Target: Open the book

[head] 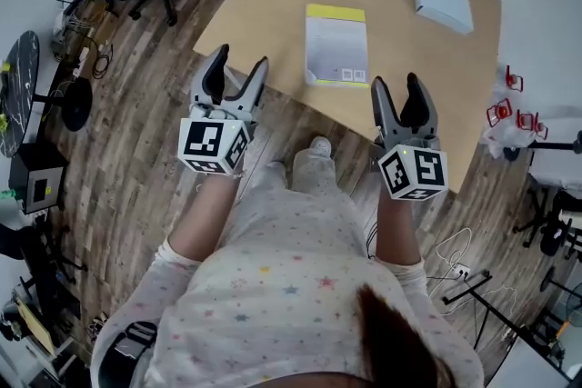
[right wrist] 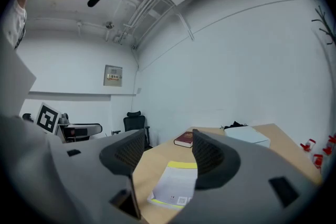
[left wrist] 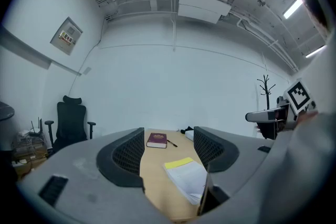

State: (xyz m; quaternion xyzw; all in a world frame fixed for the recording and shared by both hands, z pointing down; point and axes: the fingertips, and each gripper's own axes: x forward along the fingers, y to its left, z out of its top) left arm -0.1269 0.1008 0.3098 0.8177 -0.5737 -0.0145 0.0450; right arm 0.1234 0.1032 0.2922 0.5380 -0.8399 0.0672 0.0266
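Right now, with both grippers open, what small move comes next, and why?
Probably ease the right gripper forward to the near edge of the white book: it lies closed, and both this and the left gripper are open, empty, clear of it.

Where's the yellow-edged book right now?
Head view: the yellow-edged book lies closed by the table's near edge, ahead between the left gripper and right gripper.

Bright, cool, even light falls from a ceiling strip light (left wrist: pixel 295 6) high on the right, and shadows on the table (head: pixel 264 14) are faint. The head view is sharp. Both gripper views bulge, with curved walls and black corners. The left gripper (left wrist: pixel 168 135) and right gripper (right wrist: pixel 168 135) look soft close to the lens.
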